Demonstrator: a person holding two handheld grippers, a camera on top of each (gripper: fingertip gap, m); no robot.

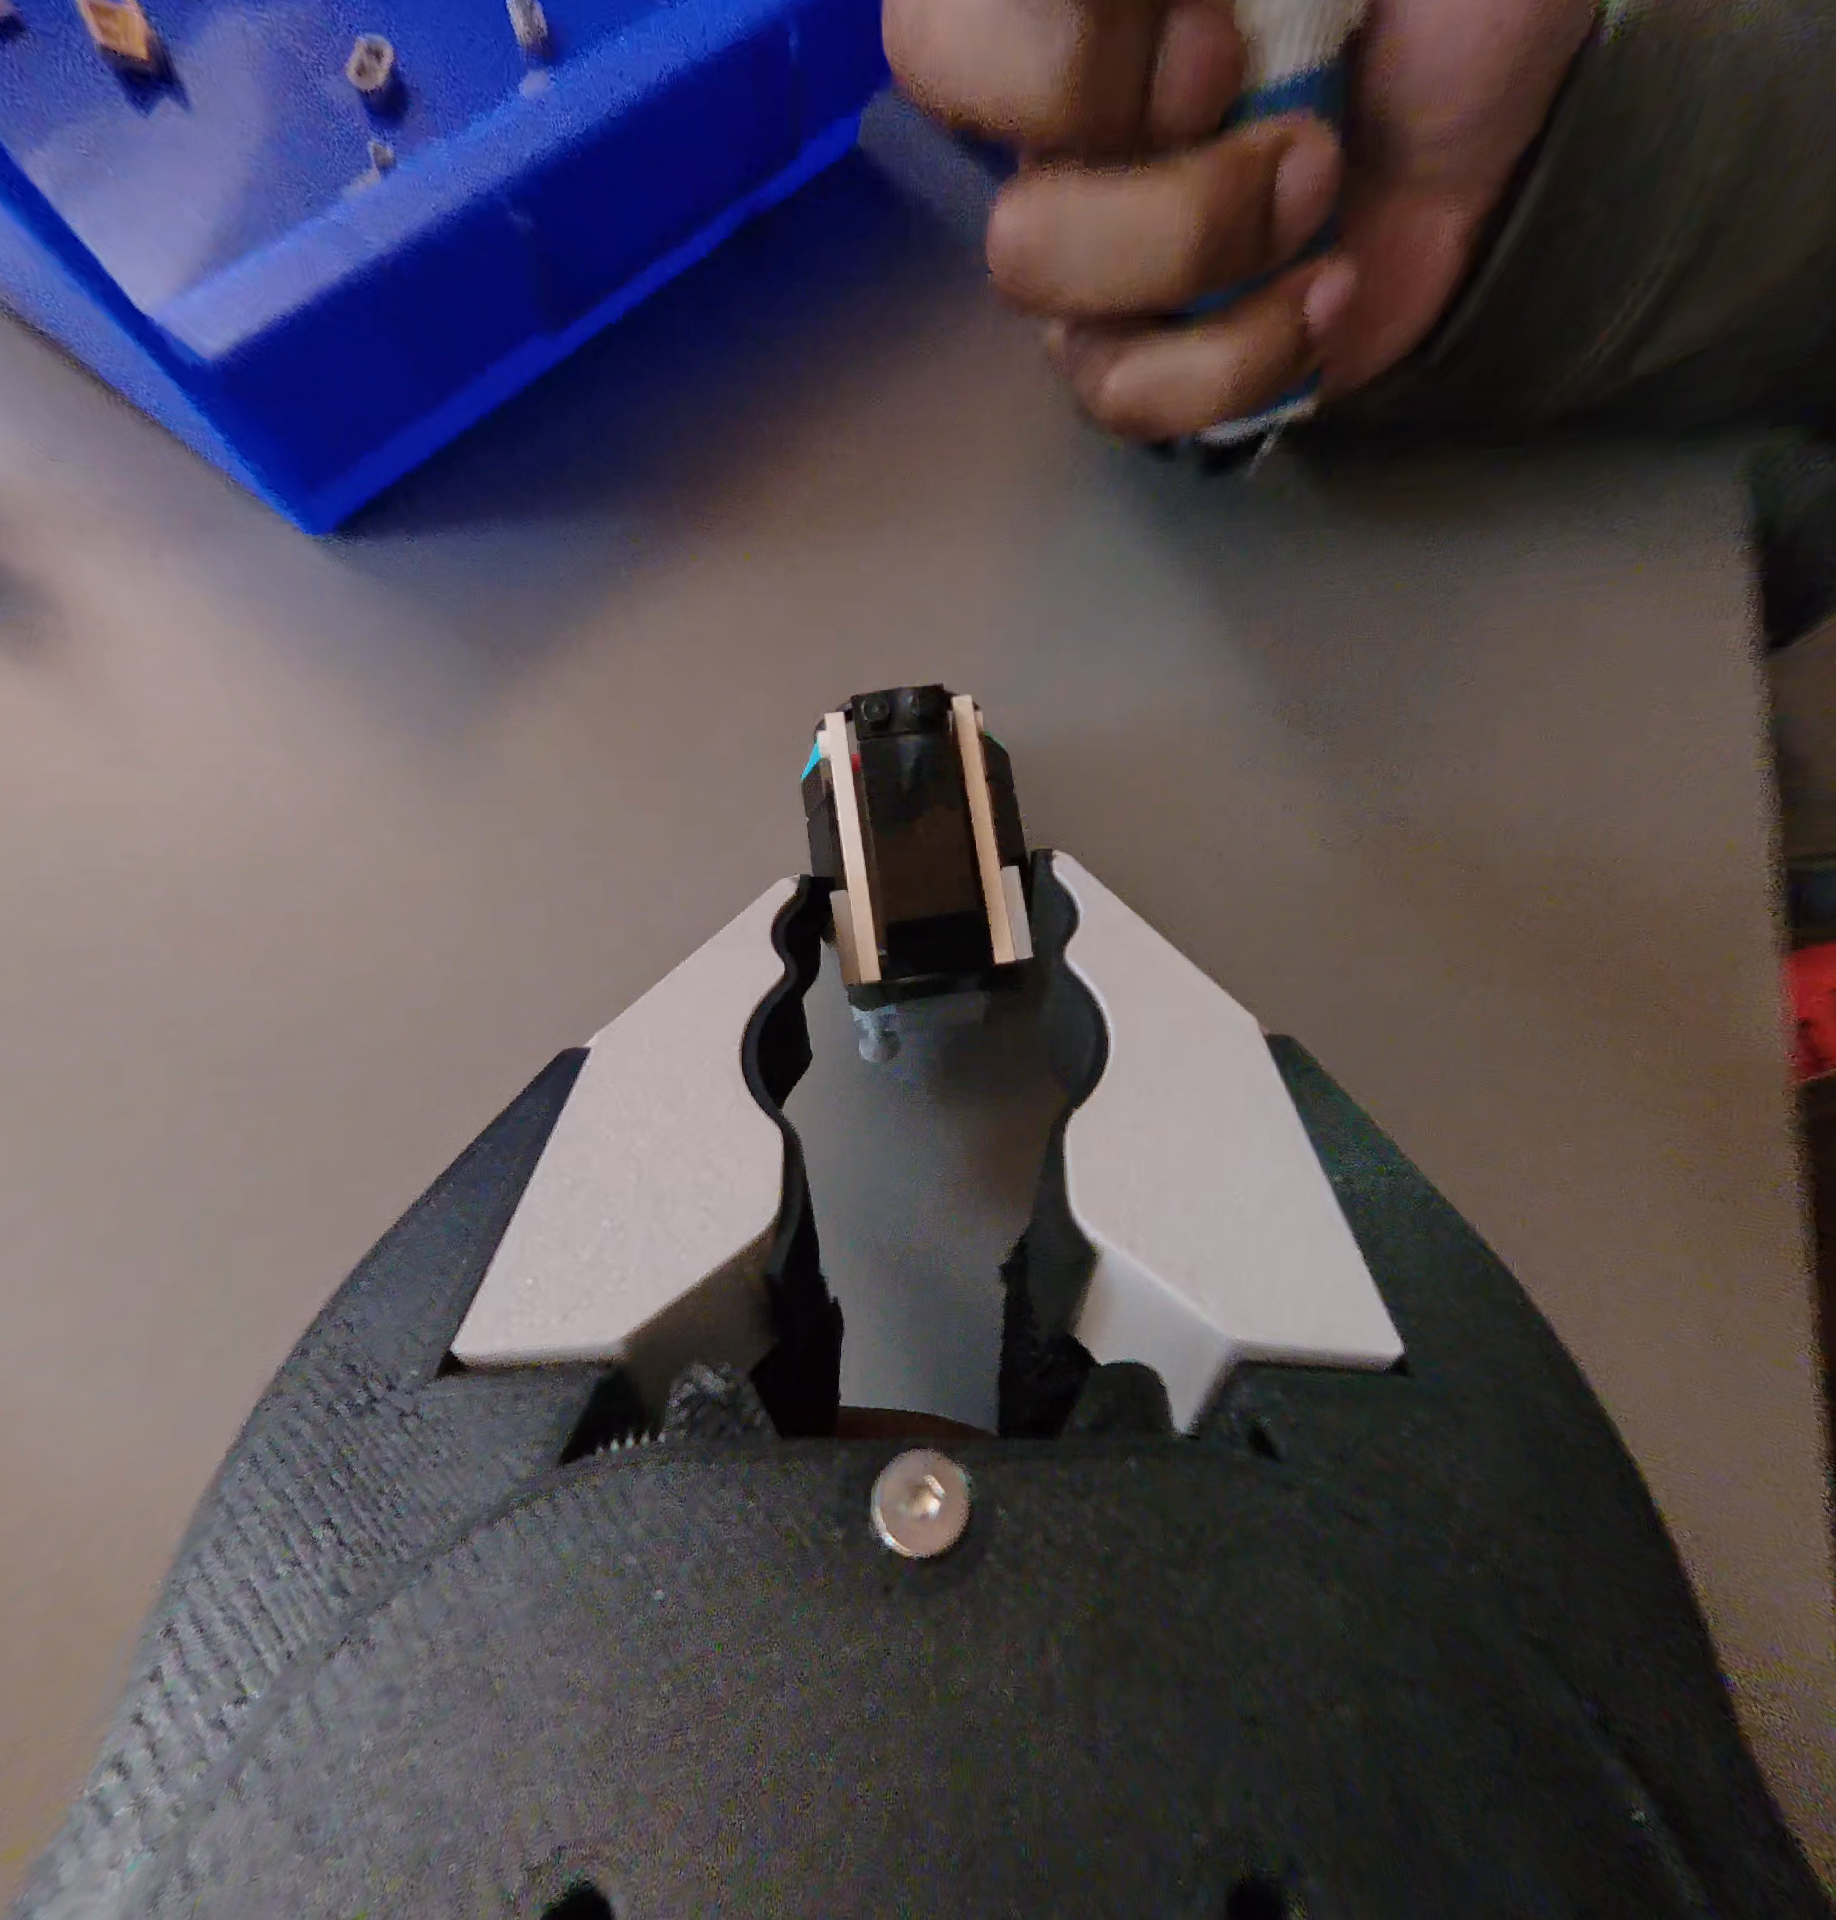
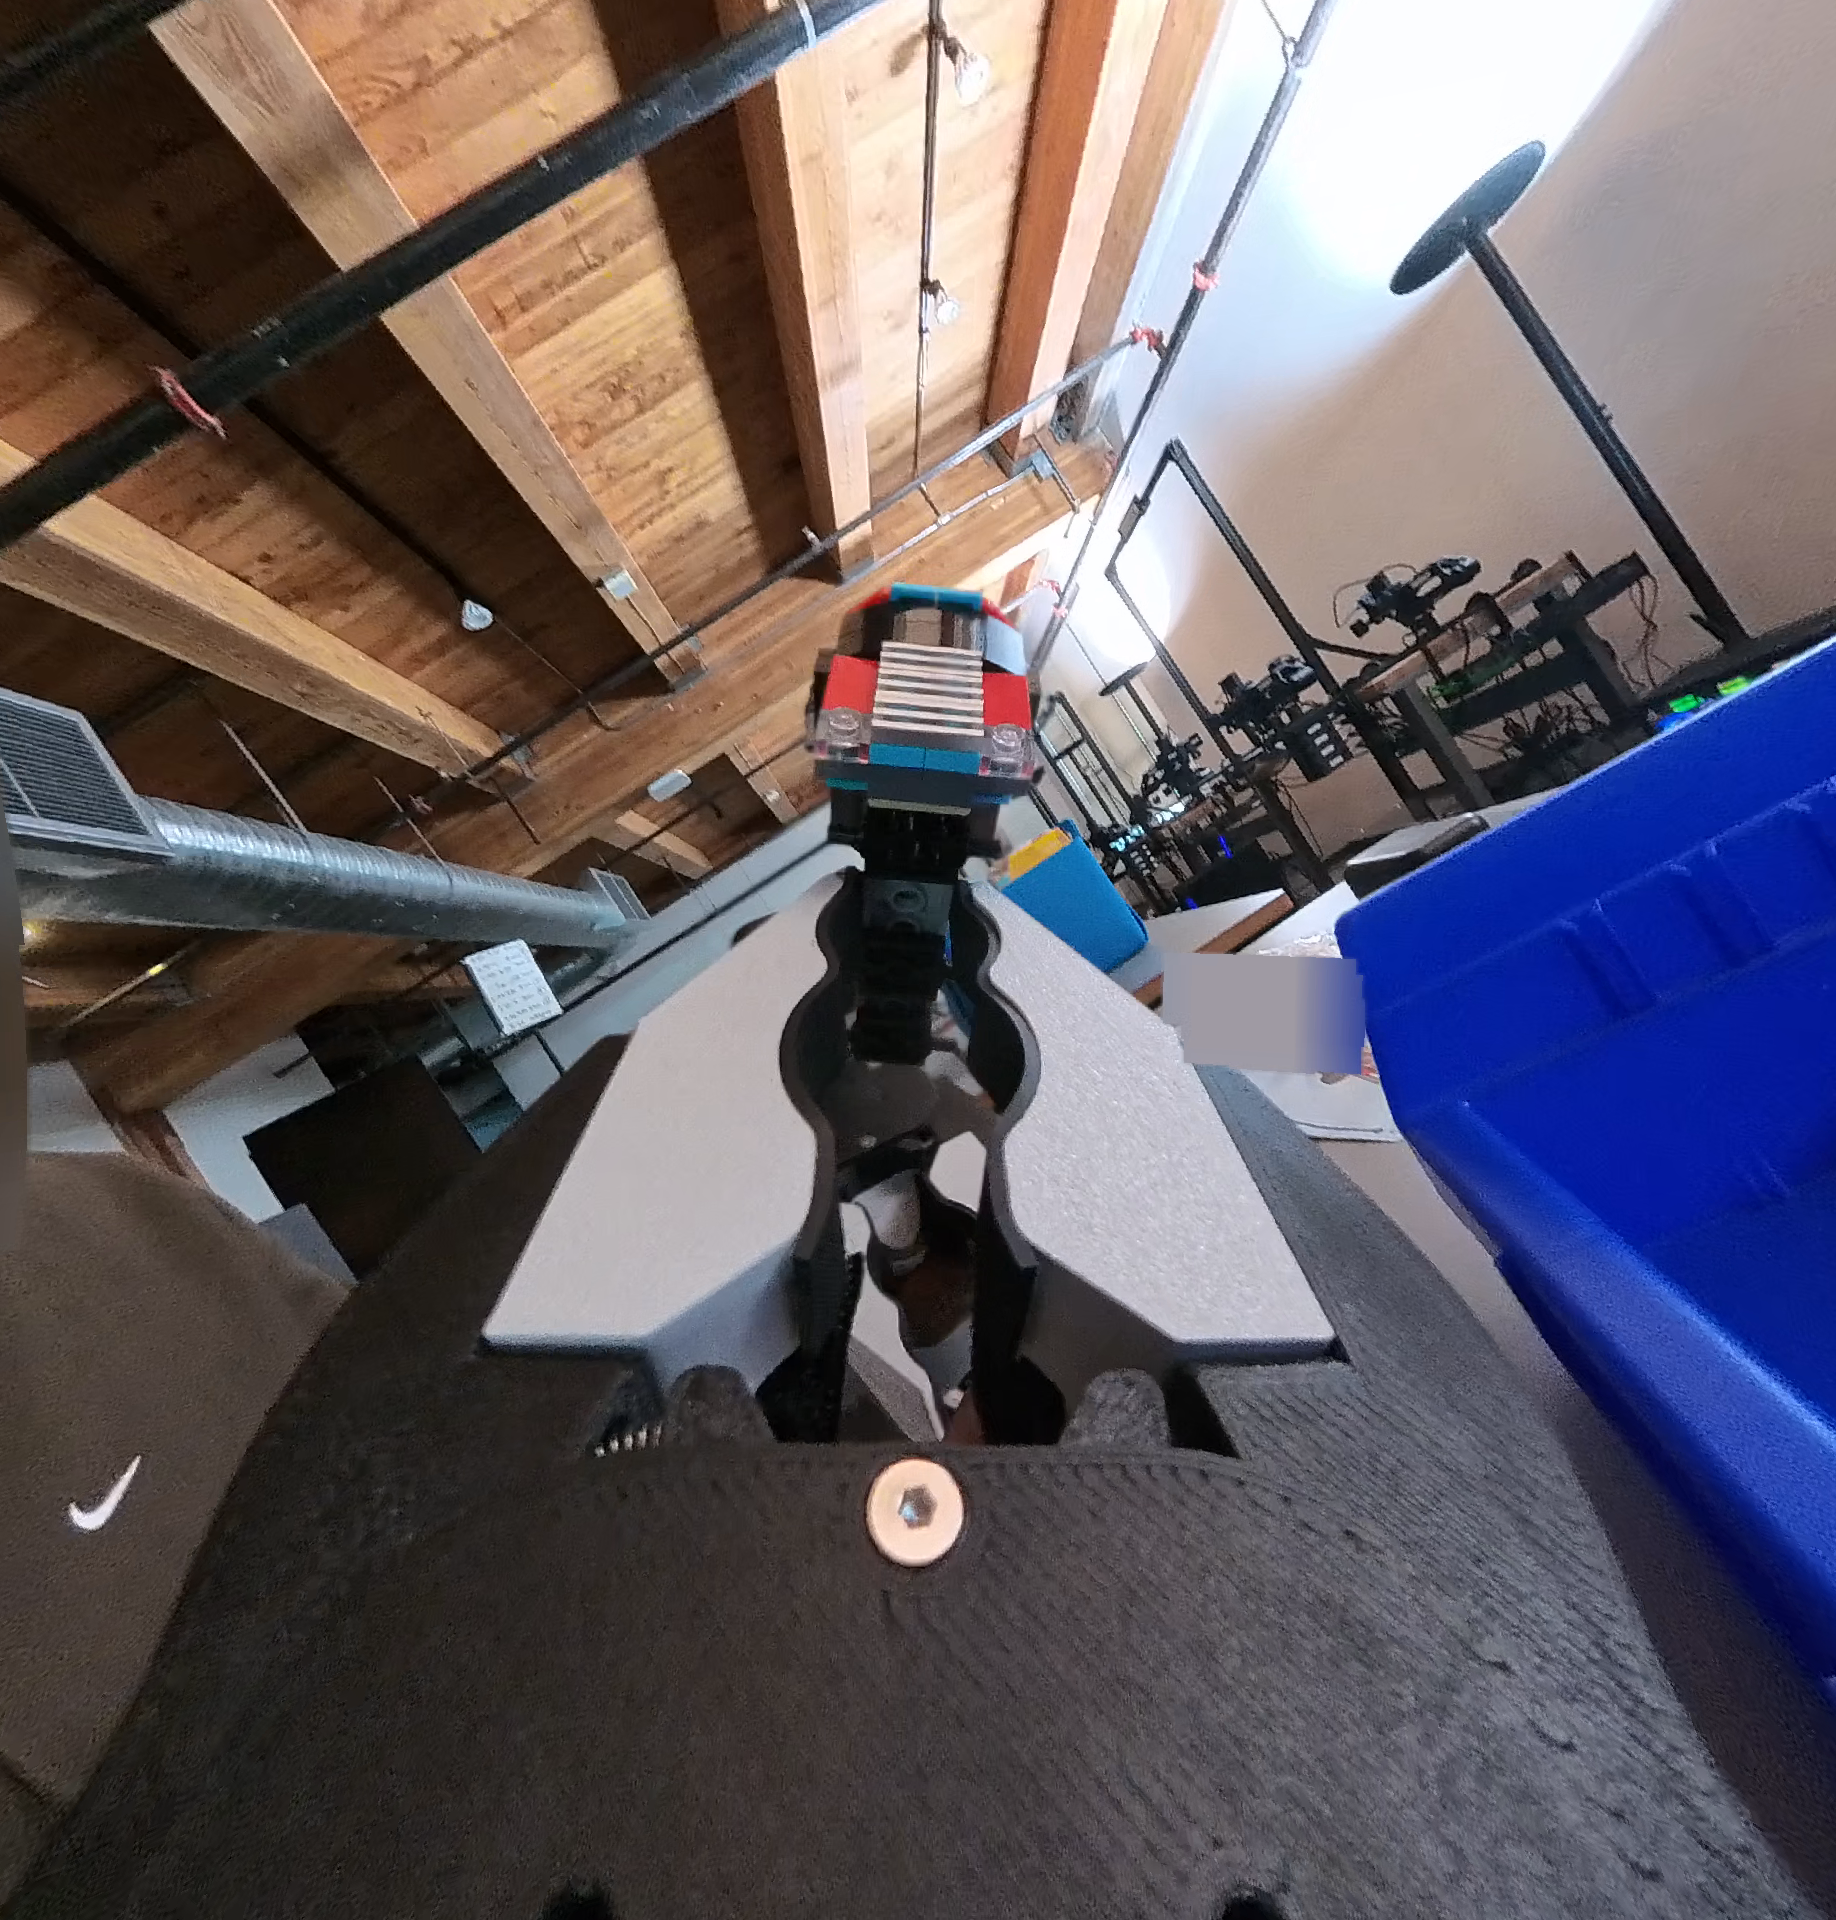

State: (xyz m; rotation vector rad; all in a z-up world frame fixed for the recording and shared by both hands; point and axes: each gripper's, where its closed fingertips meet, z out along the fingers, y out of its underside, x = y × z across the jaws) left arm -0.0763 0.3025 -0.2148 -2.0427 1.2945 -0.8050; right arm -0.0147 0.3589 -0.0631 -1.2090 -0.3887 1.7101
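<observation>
Black brick model point(image 1: 919, 842) sits pinched at the left gripper point(image 1: 924, 914) tips over the table point(image 1: 374, 831), while the right gripper point(image 2: 909, 914) clamps a brick car point(image 2: 924, 707), its red front seen only there.

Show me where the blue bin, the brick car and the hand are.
blue bin point(image 1: 540, 312): left wrist view, near wall.
brick car point(image 2: 924, 696): right wrist view, ribbed grey front.
hand point(image 1: 1205, 208): left wrist view, curled fingers.
</observation>
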